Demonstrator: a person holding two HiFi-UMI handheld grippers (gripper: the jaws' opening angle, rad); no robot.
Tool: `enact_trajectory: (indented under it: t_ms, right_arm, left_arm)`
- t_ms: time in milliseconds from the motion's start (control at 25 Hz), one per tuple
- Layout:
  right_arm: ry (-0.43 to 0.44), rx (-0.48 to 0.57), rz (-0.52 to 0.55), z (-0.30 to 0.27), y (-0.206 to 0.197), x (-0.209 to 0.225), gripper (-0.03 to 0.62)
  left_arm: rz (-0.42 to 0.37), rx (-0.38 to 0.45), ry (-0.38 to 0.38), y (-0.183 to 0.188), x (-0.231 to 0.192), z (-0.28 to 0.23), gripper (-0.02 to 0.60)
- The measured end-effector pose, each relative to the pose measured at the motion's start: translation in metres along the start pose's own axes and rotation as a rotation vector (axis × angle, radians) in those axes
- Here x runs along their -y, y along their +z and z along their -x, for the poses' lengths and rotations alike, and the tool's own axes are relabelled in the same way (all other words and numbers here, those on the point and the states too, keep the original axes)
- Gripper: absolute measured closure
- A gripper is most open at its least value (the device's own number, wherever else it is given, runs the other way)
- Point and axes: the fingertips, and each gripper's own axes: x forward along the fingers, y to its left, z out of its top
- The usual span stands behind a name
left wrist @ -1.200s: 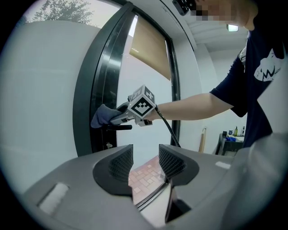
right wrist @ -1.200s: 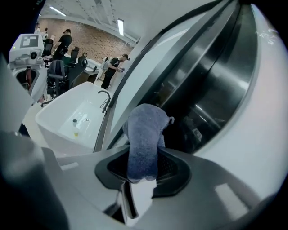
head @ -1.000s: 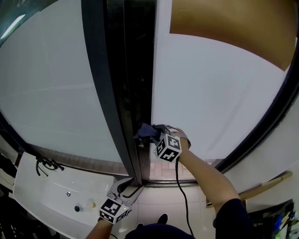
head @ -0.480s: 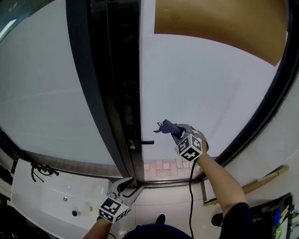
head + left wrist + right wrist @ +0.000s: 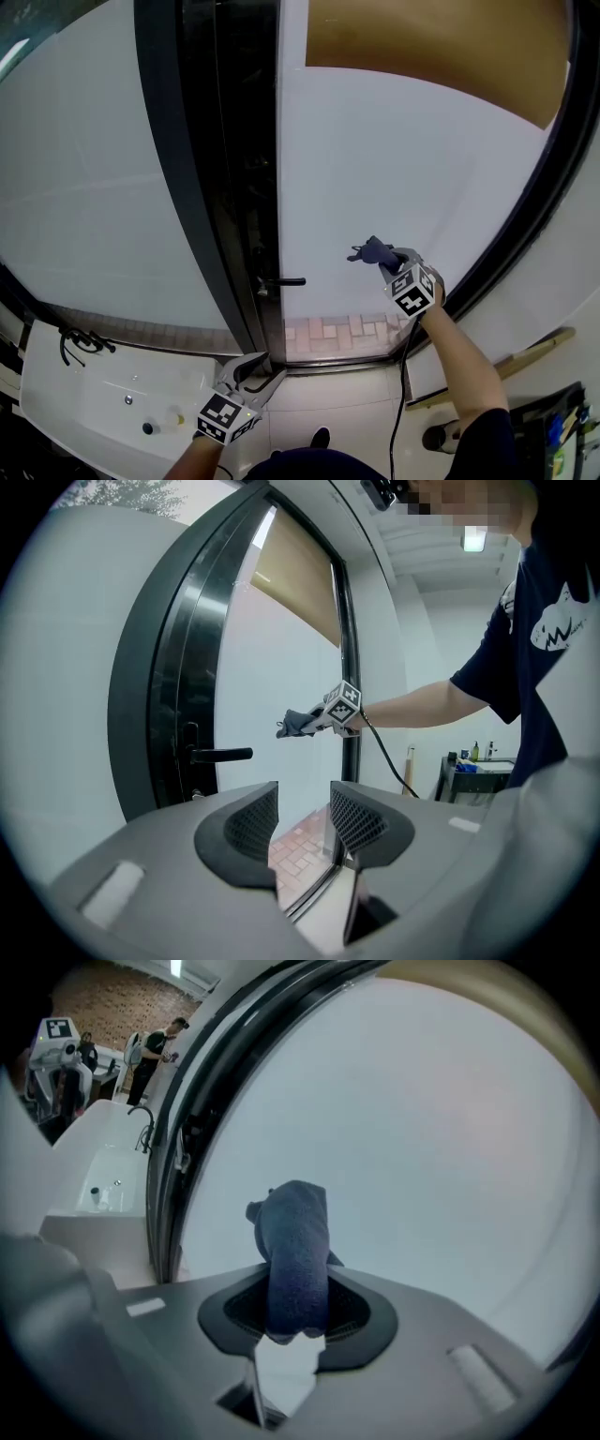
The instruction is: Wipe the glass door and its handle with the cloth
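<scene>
Nearest, the left gripper point(image 5: 305, 816) hangs low, its jaws spread with nothing between them. The right gripper point(image 5: 298, 1312) pinches the dark blue cloth point(image 5: 296, 1241) by its bunched middle, close to the frosted glass door point(image 5: 412, 159) and well right of the black lever handle point(image 5: 284, 281). The cloth looks soft, light and floppy, so a grip on the wad suits it.

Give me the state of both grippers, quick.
Left gripper: open, nothing between its jaws.
Right gripper: shut on the blue cloth.
</scene>
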Motion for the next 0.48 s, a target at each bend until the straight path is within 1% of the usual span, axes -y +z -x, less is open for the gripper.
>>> enact_trajectory:
  t_ms: [40,120,280,400,480]
  right_arm:
    - [0.026,0.024,-0.006,0.004,0.010,-0.009,0.482]
    - [0.078,0.085,0.020,0.011,0.042,-0.031,0.482]
    - [0.167,0.187,0.141,0.009,0.118,-0.081,0.482]
    - [0.228,0.224,0.225,-0.005,0.163,-0.122,0.482]
    - [0.269,0.223,0.252,-0.018,0.181,-0.147,0.482]
  left_arm:
    - [0.000,0.004,0.003,0.000,0.000,0.002,0.414]
    - [-0.001,0.009,0.011,0.000,-0.001,0.005,0.416]
    - [0.006,0.013,0.027,0.000,-0.003,0.013,0.416]
    - [0.003,0.016,0.052,-0.001,-0.005,0.019,0.414]
    - [0.005,0.012,0.060,-0.002,-0.005,0.022,0.413]
